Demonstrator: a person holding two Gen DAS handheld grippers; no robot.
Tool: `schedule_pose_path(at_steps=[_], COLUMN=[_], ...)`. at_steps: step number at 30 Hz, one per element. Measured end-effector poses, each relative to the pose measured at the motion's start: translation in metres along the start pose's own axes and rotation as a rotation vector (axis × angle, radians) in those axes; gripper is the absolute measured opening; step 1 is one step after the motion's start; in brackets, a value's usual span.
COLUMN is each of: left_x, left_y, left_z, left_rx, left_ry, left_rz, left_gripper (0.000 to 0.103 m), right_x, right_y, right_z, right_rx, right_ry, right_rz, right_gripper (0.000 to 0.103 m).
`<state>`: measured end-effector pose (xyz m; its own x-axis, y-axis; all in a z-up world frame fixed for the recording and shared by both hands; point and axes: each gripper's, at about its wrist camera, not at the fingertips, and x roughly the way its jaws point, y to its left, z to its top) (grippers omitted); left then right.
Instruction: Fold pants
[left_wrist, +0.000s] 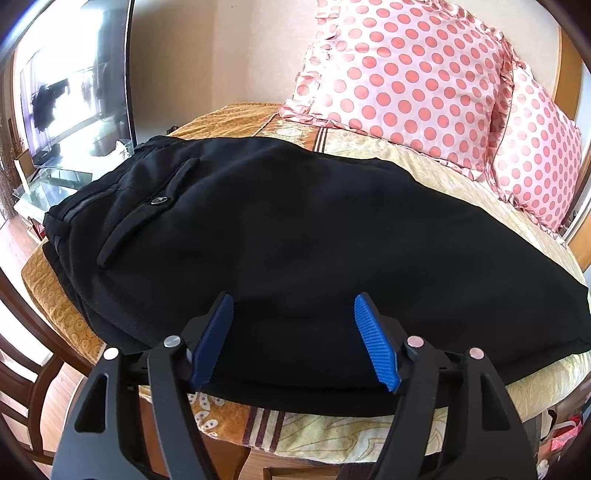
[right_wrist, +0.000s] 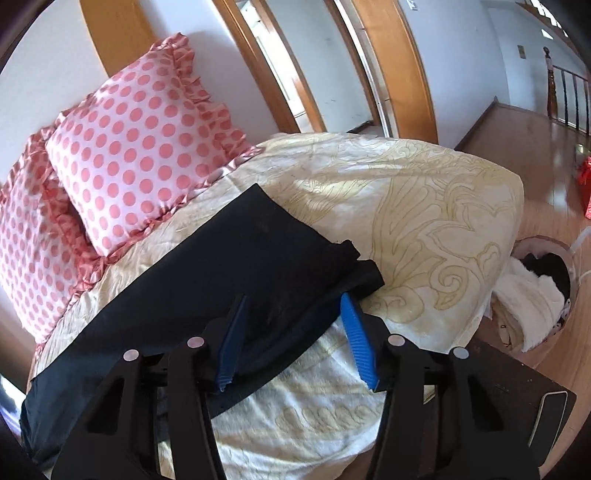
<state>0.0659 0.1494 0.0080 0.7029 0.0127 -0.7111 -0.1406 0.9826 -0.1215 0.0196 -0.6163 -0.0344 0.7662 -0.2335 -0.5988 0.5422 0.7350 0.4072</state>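
The black pants (left_wrist: 295, 240) lie spread across the bed's patterned bedspread (left_wrist: 424, 177), filling the middle of the left wrist view from the left edge to the right edge. Their waistband end sits at the left of the frame, where a back pocket flap with a small dark button (left_wrist: 159, 200) faces up. The left gripper (left_wrist: 293, 341) hangs over the near edge of the pants at the lower centre of the frame, its blue ribbed pads (left_wrist: 212, 343) standing wide apart with black cloth showing between them and nothing pinched.

In the right wrist view the leg end of the pants (right_wrist: 229, 266) runs as a dark band from the lower left up toward the centre, ending in two layered hems near the middle of the frame. The right gripper (right_wrist: 293, 334) sits at the lower centre, its jaws likewise spread wide and gripping nothing; the left pad is over the cloth, the right pad (right_wrist: 358, 345) is over the hem edge and the pale bedspread beside it.

Two pink polka-dot pillows (left_wrist: 417, 81) with ruffled edges lean at the head of the bed, upper right in the left wrist view and upper left in the other. A laundry basket (right_wrist: 535, 291) with white and dark clothes stands on the wooden floor at the right edge of the right wrist view
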Motion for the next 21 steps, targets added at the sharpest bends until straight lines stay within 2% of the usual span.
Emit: schedule_pose_path(at_steps=[1, 2, 4, 5, 6, 10, 13, 16, 21], left_x=[0.0, 0.0, 0.0, -0.001, -0.001, -0.001, 0.0, 0.0, 0.001], left_y=[0.0, 0.0, 0.001, 0.001, 0.002, 0.001, 0.0, -0.003, -0.004], left_z=[0.0, 0.0, 0.0, -0.001, -0.001, -0.001, -0.001, -0.001, -0.002], left_rx=[0.0, 0.0, -0.001, -0.001, -0.001, 0.006, 0.011, 0.017, 0.023], left_ry=[-0.001, -0.001, -0.004, -0.005, -0.005, -0.006, -0.007, -0.01, -0.017], left_rz=[-0.002, -0.004, -0.01, -0.012, -0.013, -0.016, -0.017, -0.015, -0.009], left_gripper=[0.069, 0.069, 0.069, 0.069, 0.069, 0.07, 0.073, 0.076, 0.077], right_x=[0.001, 0.003, 0.004, 0.004, 0.004, -0.007, -0.021, -0.038, -0.058], right_y=[0.002, 0.002, -0.002, -0.005, -0.006, 0.005, 0.028, 0.075, 0.192], right_z=[0.0, 0.0, 0.0, 0.0, 0.0, 0.004, 0.011, 0.019, 0.007], right_rx=[-0.003, -0.003, 0.009, 0.022, 0.034, 0.0, -0.047, -0.133, -0.308], right_ry=[-0.005, -0.004, -0.001, 0.0, 0.0, -0.051, -0.093, -0.126, -0.11], right_rz=[-0.029, -0.048, -0.049, -0.036, -0.024, 0.012, 0.087, 0.198, 0.46], right_gripper=[0.038, 0.032, 0.014, 0.013, 0.008, 0.006, 0.006, 0.005, 0.005])
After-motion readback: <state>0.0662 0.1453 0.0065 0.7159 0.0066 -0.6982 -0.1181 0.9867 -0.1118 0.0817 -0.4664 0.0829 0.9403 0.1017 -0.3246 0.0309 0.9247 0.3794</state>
